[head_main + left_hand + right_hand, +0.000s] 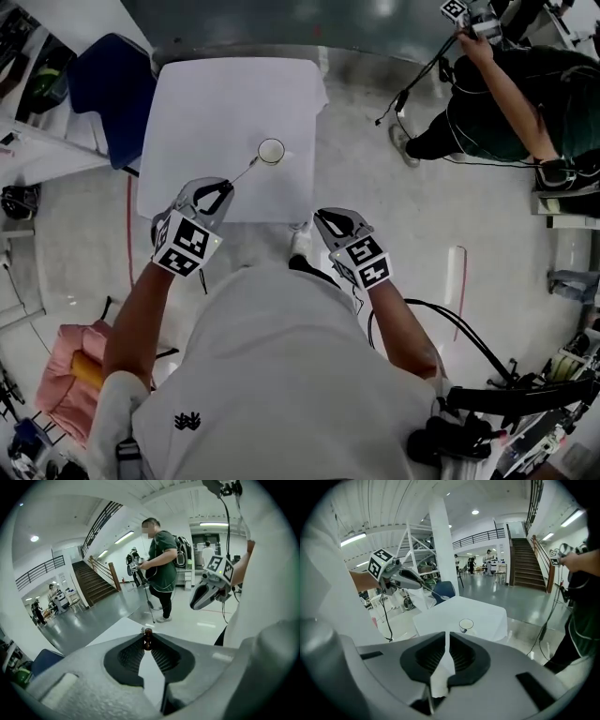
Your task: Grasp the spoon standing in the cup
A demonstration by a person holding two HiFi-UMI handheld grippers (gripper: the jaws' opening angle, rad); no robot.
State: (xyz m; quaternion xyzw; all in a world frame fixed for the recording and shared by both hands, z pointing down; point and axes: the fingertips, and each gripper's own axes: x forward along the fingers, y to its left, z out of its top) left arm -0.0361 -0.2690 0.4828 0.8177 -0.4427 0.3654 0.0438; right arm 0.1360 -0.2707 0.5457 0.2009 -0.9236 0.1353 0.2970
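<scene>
Reading this as the grasp step essentially made. The left gripper (223,191) has its fingers clamped on the handle end of the spoon (244,172); its own view shows a small dark tip pinched right at the fingertips. The spoon runs from there up and right toward the cup (271,150), which stands alone near the middle of the white desk (206,103). From the head view the bowl end sits just at the cup's rim. From the right gripper view the spoon looks raised and apart from the cup, and the cup looks empty, so my call is that it's out, though I can't fully confirm that. The right gripper (446,635) hangs near the desk's front edge, well apart from the cup, fingers together with nothing between them. The next move probably calls for a firm, steady pinch, since the hold is only on the handle tip and the spoon could pivot. It should also stay clear of the rim so the cup doesn't tip.
</scene>
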